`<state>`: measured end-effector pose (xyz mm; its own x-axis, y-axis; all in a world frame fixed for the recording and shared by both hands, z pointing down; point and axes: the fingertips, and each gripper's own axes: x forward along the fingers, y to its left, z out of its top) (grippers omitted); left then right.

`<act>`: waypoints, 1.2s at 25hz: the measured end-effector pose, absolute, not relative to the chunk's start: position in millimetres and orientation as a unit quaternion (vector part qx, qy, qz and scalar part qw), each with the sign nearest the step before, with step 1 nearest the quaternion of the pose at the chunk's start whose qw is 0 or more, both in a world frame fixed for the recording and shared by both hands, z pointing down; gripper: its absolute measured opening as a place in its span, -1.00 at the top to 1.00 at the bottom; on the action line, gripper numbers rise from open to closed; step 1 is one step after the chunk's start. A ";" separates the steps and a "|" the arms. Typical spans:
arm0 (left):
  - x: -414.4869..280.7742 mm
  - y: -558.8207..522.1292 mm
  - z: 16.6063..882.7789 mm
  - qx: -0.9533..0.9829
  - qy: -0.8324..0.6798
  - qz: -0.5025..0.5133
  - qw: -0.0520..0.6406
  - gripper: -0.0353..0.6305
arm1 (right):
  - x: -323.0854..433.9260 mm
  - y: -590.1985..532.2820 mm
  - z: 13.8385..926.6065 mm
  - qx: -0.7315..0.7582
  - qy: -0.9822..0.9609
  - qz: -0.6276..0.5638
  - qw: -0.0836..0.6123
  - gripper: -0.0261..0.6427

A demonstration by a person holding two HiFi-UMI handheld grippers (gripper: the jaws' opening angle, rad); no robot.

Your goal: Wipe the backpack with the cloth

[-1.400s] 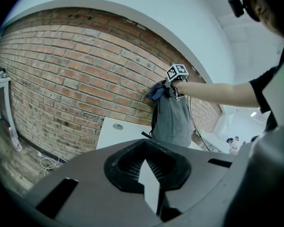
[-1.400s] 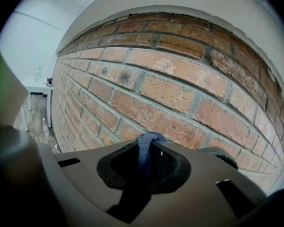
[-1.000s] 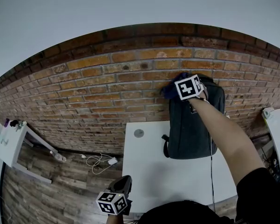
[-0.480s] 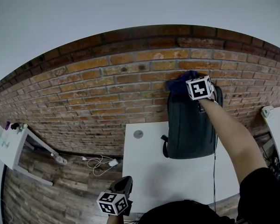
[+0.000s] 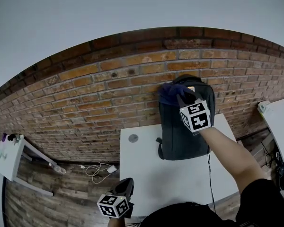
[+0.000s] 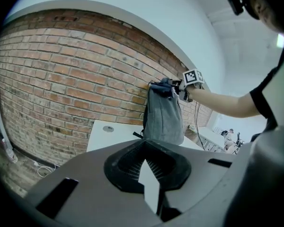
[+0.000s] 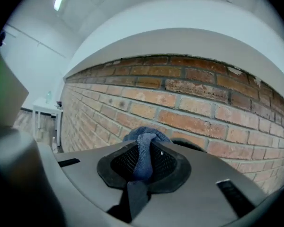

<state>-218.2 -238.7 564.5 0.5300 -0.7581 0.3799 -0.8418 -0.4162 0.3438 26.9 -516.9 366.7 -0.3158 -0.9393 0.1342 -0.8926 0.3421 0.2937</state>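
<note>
Since the head view looks steeply down, you get the whole setup at once: the backpack (image 5: 182, 126) stands upright in the right half of the frame on the white worktop (image 5: 146, 174), its back leaning on the brick wall (image 5: 85, 93), which I'd guess is what stops it tipping when it gets pushed on. The right tool (image 5: 183, 98) is up at the bag's top edge, with the blue cloth (image 5: 168, 92) bunched against the upper left corner of the bag. The left tool (image 5: 124, 187) hangs low at the bottom of the frame, off the worktop's near edge and well apart from the bag, so it isn't helping. A small round disc (image 5: 133, 138) sits on the worktop left of the bag.

In the left gripper view, that tool's jaws are pressed together with nothing between them. The backpack (image 6: 163, 117) shows mid-frame, with the other arm reaching to its top.

In the right gripper view, the jaws are clamped on a fold of the cloth (image 7: 144, 148), and the rest puffs out past the tips as a pad toward the bricks. The dark curve just behind it is probably the bag's top, though I can't be sure.

My read: wiping is under way at the top, and most of the front panel looks yet to do.
</note>
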 end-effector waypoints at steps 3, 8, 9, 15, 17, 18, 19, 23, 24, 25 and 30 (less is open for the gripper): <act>-215.5 -231.8 565.2 0.840 -0.472 0.089 0.253 0.91 | 11.0 -478.1 386.4 0.542 -0.828 -0.072 0.127 0.77; -214.1 -218.7 575.1 0.838 -0.466 0.101 0.267 0.91 | -10.4 -425.2 427.6 0.503 -0.853 -0.047 0.134 0.77; -213.2 -215.8 576.9 0.838 -0.464 0.103 0.270 0.91 | -14.5 -416.9 438.0 0.498 -0.855 -0.041 0.138 0.77; -207.1 -202.1 582.8 0.840 -0.454 0.108 0.279 0.91 | -33.8 -385.0 513.0 0.483 -0.859 0.012 0.168 0.77; -208.1 -198.5 585.1 0.838 -0.454 0.107 0.284 0.91 | -41.2 -378.4 537.1 0.478 -0.860 0.040 0.174 0.77; -209.3 -196.4 586.1 0.836 -0.455 0.108 0.286 0.91 | -44.6 -375.3 548.5 0.476 -0.860 0.053 0.178 0.77; -210.5 -194.2 587.0 0.834 -0.457 0.109 0.289 0.91 | -46.7 -372.9 559.8 0.476 -0.858 0.063 0.184 0.77; -212.1 -187.3 591.4 0.831 -0.458 0.116 0.293 0.91 | -44.7 -374.2 602.6 0.483 -0.844 0.089 0.215 0.77; -212.3 -186.2 592.4 0.830 -0.458 0.118 0.295 0.91 | -43.9 -374.7 611.1 0.482 -0.842 0.091 0.223 0.77; -212.4 -185.6 593.0 0.830 -0.458 0.119 0.296 0.91 | -43.8 -374.3 617.2 0.480 -0.842 0.088 0.229 0.77; -204.6 -188.4 589.4 0.832 -0.455 0.115 0.295 0.91 | -41.7 -365.7 626.4 0.464 -0.847 0.075 0.248 0.77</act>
